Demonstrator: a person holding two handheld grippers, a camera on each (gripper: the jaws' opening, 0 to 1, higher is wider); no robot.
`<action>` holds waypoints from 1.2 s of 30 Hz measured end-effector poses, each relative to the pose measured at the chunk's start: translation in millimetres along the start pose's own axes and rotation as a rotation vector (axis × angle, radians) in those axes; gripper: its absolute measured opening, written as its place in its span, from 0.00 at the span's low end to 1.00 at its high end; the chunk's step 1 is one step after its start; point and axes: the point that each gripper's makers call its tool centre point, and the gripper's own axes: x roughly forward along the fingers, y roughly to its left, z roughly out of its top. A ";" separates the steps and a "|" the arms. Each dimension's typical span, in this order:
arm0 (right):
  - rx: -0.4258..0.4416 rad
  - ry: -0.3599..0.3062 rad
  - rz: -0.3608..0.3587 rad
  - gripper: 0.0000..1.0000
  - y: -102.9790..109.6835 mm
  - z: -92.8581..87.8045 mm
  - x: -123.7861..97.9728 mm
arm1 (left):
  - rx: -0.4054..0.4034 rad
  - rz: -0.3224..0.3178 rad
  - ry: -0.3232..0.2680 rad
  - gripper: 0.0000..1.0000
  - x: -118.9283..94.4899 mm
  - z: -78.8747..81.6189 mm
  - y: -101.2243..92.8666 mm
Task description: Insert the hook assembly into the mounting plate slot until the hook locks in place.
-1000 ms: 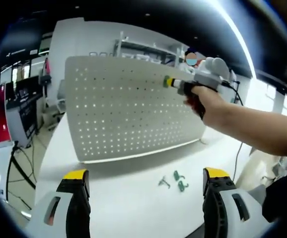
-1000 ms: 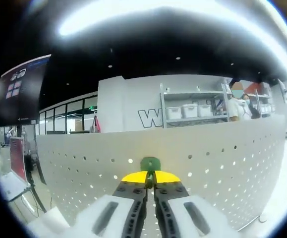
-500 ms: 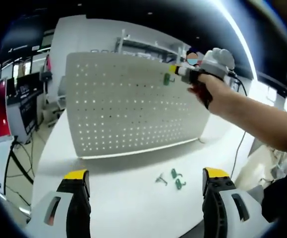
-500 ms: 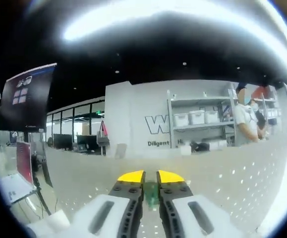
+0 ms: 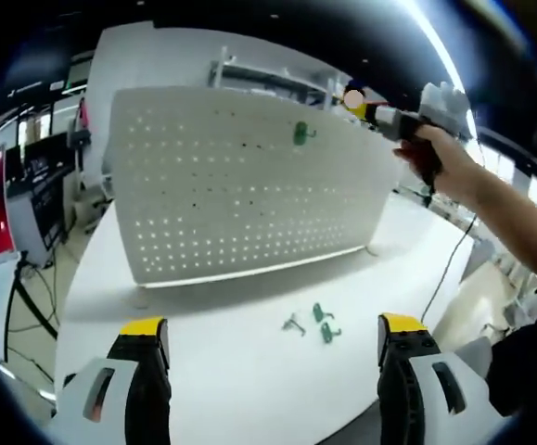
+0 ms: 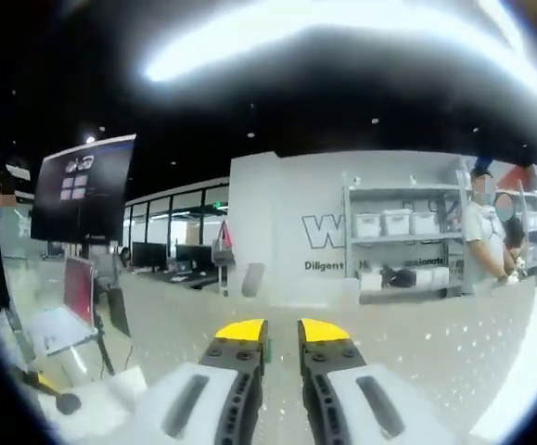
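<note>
Green hook (image 5: 302,133) sits on the pegboard (image 5: 240,185), just beside the right hand-held gripper (image 5: 365,108) — jaws slightly parted, empty. Left hand-held gripper (image 5: 273,338) wide, empty. Risk — a half-seated hook could drop to the worktop (image 5: 231,352).

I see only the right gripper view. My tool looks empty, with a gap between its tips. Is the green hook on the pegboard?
Observer: Yes. In the left gripper view a green hook hangs near the upper edge of the white pegboard.
Operator: Where is my tool relative to it?
Observer: The right tool is beside the board's upper right corner, apart from the hook.
Operator: Are other hooks left?
Observer: Three small hooks lie on the white table in front of the board, two green and one grey.
Operator: And the left tool?
Observer: The left tool is open above the table, holding nothing.
</note>
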 end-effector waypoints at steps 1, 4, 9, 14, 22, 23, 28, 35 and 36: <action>-0.011 0.010 -0.006 0.10 -3.8 -6.6 -4.3 | 0.001 -0.003 0.003 0.94 0.5 -1.1 -1.3; -0.084 0.047 -0.055 0.10 -19.6 -27.9 -22.6 | -0.002 -0.016 0.004 0.94 2.4 -2.7 -8.1; -0.063 0.120 -0.041 0.10 -26.9 -61.3 -49.0 | 0.007 -0.045 0.039 0.93 10.2 -11.3 -23.2; -0.068 0.184 -0.011 0.10 -17.3 -91.6 -72.7 | 0.018 -0.045 0.123 0.91 17.0 -32.3 -32.1; -0.041 0.308 0.027 0.10 4.4 -150.9 -110.7 | 0.006 -0.091 0.179 0.90 33.4 -56.0 -55.1; -0.041 0.321 0.032 0.10 6.9 -156.3 -116.0 | 0.008 -0.101 0.191 0.90 37.0 -60.6 -60.2; -0.032 0.361 0.043 0.10 13.4 -172.5 -135.0 | 0.021 -0.156 0.250 0.87 57.6 -83.8 -84.5; 0.006 0.397 0.027 0.10 5.6 -186.3 -147.7 | 0.028 -0.164 0.342 0.77 95.3 -110.3 -99.1; 0.024 0.399 0.023 0.10 5.1 -187.3 -149.1 | 0.038 -0.166 0.349 0.75 99.6 -111.6 -100.2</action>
